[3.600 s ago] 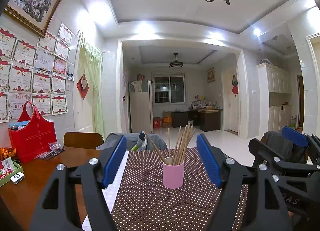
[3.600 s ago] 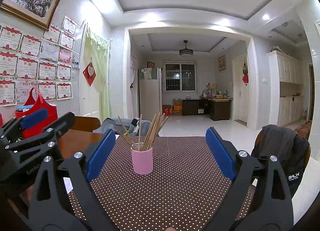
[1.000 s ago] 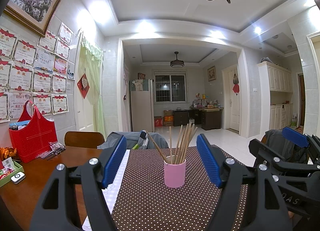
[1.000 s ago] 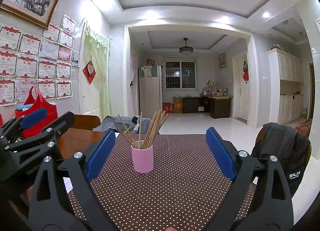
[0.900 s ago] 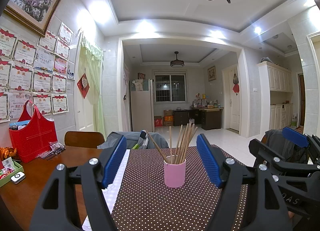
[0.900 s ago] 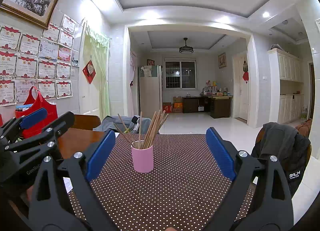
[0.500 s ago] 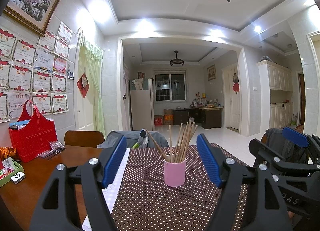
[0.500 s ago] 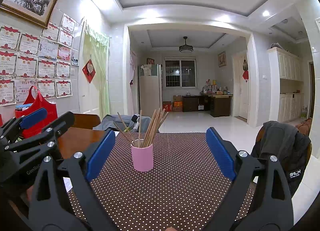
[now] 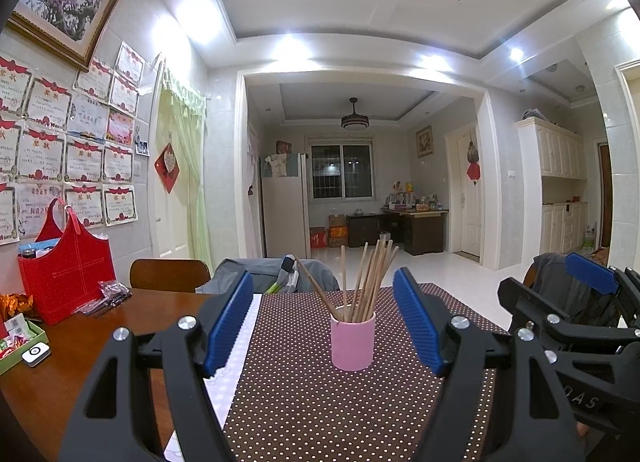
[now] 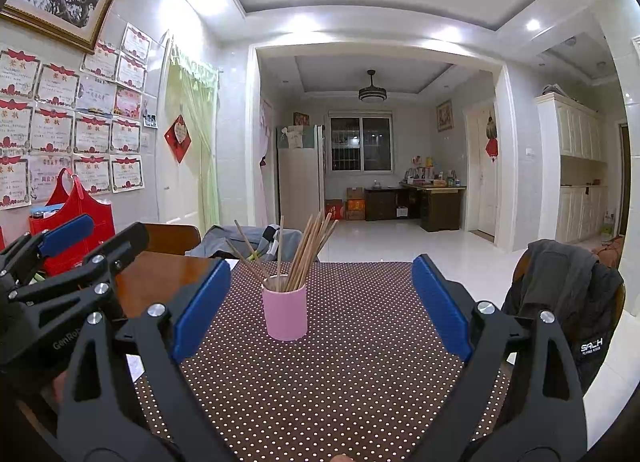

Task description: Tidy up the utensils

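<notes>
Jaws of both the left gripper (image 9: 322,320) and right gripper (image 10: 320,308) are gaping wide, facing the pink cup (image 9: 353,342) of seemingly chopsticks (image 9: 366,276).

Almost no change across the sequence. Pink cup (image 9: 353,341) of chopsticks (image 9: 366,278) sits a touch higher in the left wrist view than 3.6 s ago, and likewise in the right wrist view (image 10: 285,313): slight downward camera tilt, both grippers. Nothing else shifted.
</notes>
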### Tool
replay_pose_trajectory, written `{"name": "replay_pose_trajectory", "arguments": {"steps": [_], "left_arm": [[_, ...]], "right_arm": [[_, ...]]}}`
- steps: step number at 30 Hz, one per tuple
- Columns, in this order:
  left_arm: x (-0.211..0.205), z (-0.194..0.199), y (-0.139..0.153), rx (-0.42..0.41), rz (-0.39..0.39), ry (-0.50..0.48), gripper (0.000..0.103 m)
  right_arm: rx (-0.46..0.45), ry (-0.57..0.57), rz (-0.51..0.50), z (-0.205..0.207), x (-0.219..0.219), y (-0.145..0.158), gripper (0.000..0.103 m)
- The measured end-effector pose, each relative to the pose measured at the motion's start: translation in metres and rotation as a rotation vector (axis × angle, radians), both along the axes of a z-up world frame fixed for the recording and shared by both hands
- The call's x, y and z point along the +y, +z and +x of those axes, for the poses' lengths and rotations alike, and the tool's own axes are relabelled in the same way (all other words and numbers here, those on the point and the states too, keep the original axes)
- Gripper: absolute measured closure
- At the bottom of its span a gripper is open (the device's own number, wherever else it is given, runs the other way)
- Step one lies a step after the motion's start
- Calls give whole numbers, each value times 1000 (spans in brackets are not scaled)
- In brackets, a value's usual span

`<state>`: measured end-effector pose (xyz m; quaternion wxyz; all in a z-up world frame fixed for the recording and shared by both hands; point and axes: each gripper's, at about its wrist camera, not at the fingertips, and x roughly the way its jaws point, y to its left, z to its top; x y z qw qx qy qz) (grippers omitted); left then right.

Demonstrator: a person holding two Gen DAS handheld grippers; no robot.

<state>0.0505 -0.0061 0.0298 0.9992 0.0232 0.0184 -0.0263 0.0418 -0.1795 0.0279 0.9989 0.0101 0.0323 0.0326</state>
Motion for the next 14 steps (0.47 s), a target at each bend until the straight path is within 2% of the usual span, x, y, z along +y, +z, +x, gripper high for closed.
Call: {"name": "replay_pose_trajectory", "arguments": {"steps": [10,14], "left_arm": [[11,21,-11,45,-5,-5,31],[12,39,-19,82,6,-24,31]], "right_arm": [[40,5,2,12,1,-6,13],[82,-14,-35,30,1,-11,10]]}}
